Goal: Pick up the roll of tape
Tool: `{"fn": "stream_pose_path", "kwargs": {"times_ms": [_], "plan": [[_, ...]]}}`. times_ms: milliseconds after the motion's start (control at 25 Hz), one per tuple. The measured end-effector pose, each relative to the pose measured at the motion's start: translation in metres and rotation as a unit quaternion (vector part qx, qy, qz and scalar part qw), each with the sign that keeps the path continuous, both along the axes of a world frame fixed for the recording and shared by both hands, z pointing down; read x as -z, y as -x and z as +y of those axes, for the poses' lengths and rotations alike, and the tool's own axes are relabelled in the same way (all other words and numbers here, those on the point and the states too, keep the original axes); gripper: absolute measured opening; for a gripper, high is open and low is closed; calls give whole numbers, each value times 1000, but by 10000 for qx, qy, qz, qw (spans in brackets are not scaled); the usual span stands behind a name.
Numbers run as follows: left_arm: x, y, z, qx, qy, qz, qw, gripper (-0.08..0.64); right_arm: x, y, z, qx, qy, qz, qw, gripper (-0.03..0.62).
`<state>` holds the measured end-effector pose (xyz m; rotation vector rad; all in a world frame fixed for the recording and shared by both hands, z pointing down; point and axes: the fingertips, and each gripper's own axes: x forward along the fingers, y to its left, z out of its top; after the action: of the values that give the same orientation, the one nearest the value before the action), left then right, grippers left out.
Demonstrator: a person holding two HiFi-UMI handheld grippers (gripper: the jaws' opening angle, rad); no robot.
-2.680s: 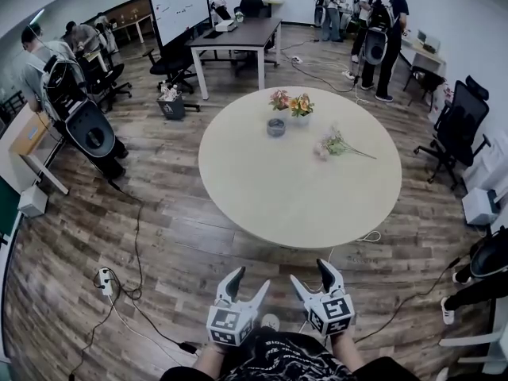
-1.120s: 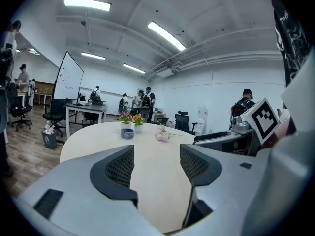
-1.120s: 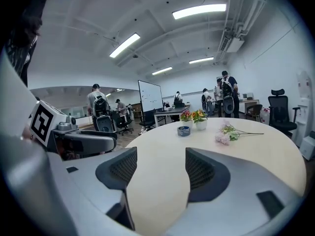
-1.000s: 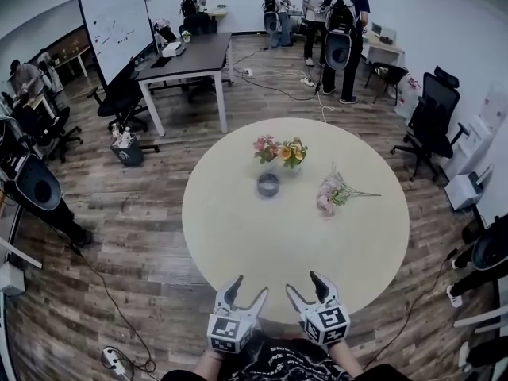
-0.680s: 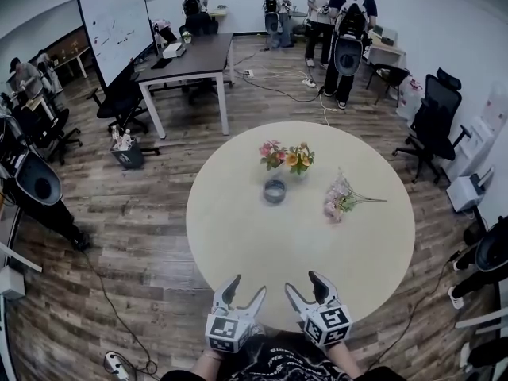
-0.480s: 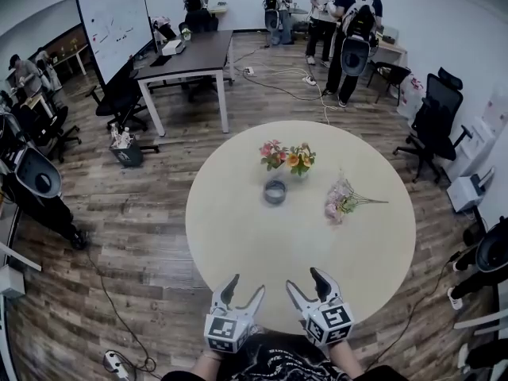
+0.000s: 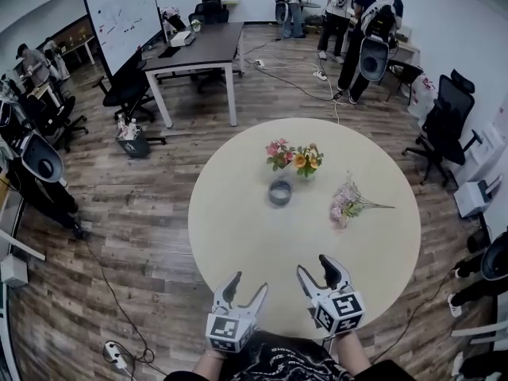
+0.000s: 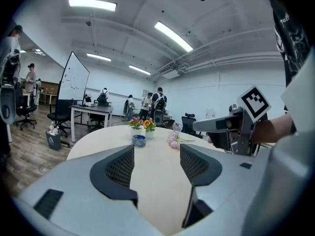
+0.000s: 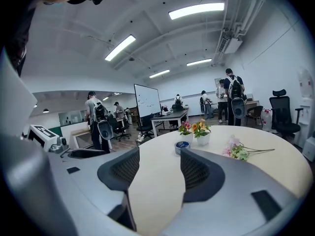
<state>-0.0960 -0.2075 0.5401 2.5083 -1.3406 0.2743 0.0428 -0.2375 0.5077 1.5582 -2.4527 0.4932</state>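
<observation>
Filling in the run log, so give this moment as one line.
phase: pre-grasp | left gripper: open, empty | right gripper: open, fingers just narrowing, empty | grey roll of tape: untouched on round beige table

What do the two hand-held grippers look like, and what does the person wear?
The left gripper and the right gripper have light grey bodies and two tapered jaws with black mesh-textured pads. Each carries a white cube with black square markers. The person wears a dark top with a pale pattern. The right jaws have just been closing slightly, with nothing between them.
</observation>
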Motion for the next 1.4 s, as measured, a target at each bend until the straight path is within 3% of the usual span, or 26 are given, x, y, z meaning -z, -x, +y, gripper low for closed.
{"fn": "stream_pose_path", "kwargs": {"times_ms": [120, 320, 560, 880, 1120, 1400], "plan": [[1, -3, -4, 53, -28, 115, 9999, 308, 10, -11, -23, -64, -97, 29, 9999, 253], [-2, 1, -17, 140, -49, -125, 9998, 308, 33, -21, -70, -8, -194, 67, 9998, 212], [2, 4, -32, 173, 13, -101, 9998, 308, 50, -21, -129, 8, -146, 149, 9998, 212], [-3, 11, -59, 118, 45, -296, 9995, 308, 24, -9, -204, 229, 388, 509, 9977, 227], [-21, 13, -67, 149, 453, -145, 9988, 308, -29, -12, -257, 156, 1072, 709, 9916, 230], [-34, 25, -91, 345, 657, -149, 9971, 308, -79, -9, -308, 188, 1637, 905, 9822, 248]]}}
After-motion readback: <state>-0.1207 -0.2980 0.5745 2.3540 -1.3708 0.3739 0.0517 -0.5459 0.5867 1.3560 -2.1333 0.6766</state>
